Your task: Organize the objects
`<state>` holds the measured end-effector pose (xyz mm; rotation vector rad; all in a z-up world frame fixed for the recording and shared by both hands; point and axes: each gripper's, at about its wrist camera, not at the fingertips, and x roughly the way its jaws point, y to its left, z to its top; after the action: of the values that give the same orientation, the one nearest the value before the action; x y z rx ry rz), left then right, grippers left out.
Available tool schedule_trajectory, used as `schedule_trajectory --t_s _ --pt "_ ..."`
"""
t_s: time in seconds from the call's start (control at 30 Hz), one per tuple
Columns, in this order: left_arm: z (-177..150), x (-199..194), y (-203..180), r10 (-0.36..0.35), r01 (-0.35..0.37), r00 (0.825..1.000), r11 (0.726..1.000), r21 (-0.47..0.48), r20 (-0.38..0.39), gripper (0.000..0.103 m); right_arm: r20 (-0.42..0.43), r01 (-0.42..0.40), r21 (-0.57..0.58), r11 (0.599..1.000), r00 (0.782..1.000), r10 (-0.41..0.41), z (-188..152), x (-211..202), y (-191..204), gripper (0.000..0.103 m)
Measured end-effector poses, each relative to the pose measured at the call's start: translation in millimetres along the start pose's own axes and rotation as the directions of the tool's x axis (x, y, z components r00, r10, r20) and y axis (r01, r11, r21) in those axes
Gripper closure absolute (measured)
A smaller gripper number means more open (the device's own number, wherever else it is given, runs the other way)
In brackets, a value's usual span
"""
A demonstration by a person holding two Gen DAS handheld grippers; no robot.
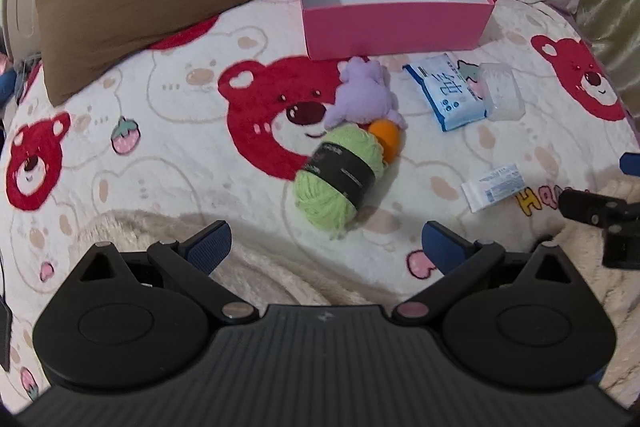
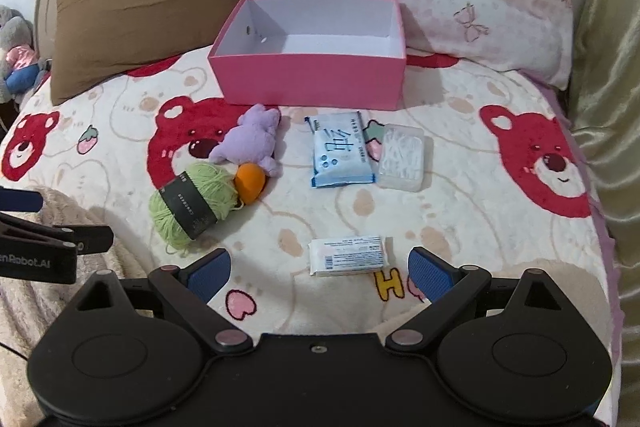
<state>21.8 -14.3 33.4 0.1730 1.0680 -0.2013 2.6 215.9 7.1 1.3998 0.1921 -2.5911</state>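
Hovering level above blanket (image 2: 460, 211): both tools spread.

- The left wrist view looked forward and down over the left tongs (image 1: 325, 245) across the bed (image 1: 160, 163), toward the pillows at its head; the green yarn (image 1: 334, 179) lay nearest, just ahead of the tips
- The right wrist view faced the same way from further right, above the right tongs (image 2: 318, 267), with the small white packet (image 2: 349, 255) just ahead
- Both views shared the pink box (image 1: 394, 23), the purple plush toy (image 1: 366, 93), the yarn, the blue wipes pack (image 1: 446, 95) and the clear case (image 1: 502, 91)
- Each camera caught the other tongs at its frame's edge
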Motion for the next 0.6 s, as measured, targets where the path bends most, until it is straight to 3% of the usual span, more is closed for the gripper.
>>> schedule_trajectory --t_s 0.17,0.4,0.6 --pt "4 5 7 0.027 -0.028 0.999 0.997 0.065 0.018 0.000 -0.025 -0.030 -0.014 0.999 0.999 0.029 8 9 -1 0.005" --pt "8 22 23 -0.017 0.015 1.000 0.995 0.094 0.014 0.000 -0.063 -0.050 -0.079 0.996 0.997 0.045 20 28 13 0.005" --pt "13 51 17 -0.032 0.036 0.999 0.989 0.142 -0.027 0.002 0.014 -0.157 -0.058 0.986 0.987 0.158 39 42 15 0.006"
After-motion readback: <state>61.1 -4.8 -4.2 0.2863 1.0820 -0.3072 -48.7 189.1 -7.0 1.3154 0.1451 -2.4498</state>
